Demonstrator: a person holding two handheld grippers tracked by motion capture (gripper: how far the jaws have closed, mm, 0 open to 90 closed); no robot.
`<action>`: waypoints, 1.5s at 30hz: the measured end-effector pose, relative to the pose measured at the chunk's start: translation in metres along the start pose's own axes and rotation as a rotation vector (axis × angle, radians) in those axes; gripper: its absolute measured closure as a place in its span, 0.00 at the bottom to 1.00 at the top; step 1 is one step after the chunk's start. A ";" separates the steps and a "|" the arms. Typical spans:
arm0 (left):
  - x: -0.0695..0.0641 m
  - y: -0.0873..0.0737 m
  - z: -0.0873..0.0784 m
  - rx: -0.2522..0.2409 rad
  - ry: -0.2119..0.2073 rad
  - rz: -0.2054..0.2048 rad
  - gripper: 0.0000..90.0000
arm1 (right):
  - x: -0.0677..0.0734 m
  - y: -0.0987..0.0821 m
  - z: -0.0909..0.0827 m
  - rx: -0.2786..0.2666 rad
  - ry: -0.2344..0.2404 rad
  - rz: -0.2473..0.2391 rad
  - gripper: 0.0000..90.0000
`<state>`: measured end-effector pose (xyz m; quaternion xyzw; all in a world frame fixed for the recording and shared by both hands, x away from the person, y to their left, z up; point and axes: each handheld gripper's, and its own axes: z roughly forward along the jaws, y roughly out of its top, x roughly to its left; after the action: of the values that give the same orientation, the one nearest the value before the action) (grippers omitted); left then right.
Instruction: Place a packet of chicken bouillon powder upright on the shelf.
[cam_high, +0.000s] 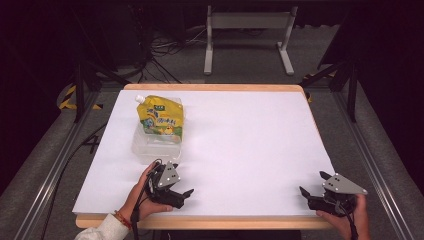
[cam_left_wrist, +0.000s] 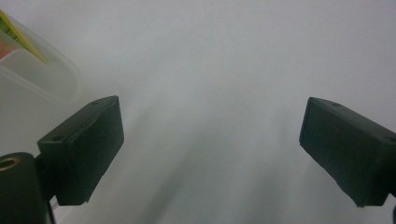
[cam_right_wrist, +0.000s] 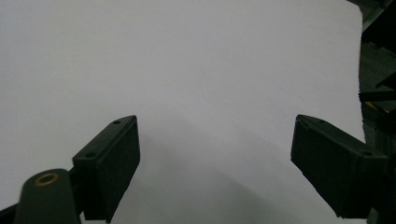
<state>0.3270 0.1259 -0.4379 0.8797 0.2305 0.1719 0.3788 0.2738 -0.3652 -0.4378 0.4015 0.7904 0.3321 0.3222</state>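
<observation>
So the yellow spouted pouch (cam_high: 161, 116) lies on top of a clear plastic container (cam_high: 145, 147) at the far left of the white table (cam_high: 250, 140), its white cap pointing to the far-left corner. Nothing grips it and nothing touches it. Your left gripper (cam_high: 182, 192) sits near the front edge, just this side of the container, jaws spread wide with only bare tabletop between them; in the left gripper view a corner of the clear plastic container (cam_left_wrist: 42, 74) shows at the upper left, a sliver of yellow behind it. Your right gripper (cam_high: 311, 192) rests well apart from all this at the front right corner, jaws likewise spread and holding nothing — its own view looks across plain white surface toward the table's right edge.

By the look of it, the work has not really started: pouch and container are untouched, both hands are parked low. Everything is left to do — the approach, the grasp, the handling itself — and your left is the nearer hand.
</observation>
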 end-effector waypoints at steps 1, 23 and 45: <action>0.000 0.000 0.000 0.000 0.000 0.000 0.08 | 0.000 0.000 0.000 0.000 0.000 0.000 0.18; -0.001 -0.008 -0.003 0.017 0.003 -0.001 0.08 | 0.008 0.010 0.008 -0.020 0.015 -0.027 0.19; -0.003 -0.006 0.003 0.040 -0.013 0.020 0.08 | 0.011 0.009 0.008 -0.009 0.004 -0.047 0.18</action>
<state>0.3240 0.1257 -0.4450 0.8905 0.2227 0.1655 0.3606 0.2785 -0.3494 -0.4382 0.3806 0.7989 0.3285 0.3301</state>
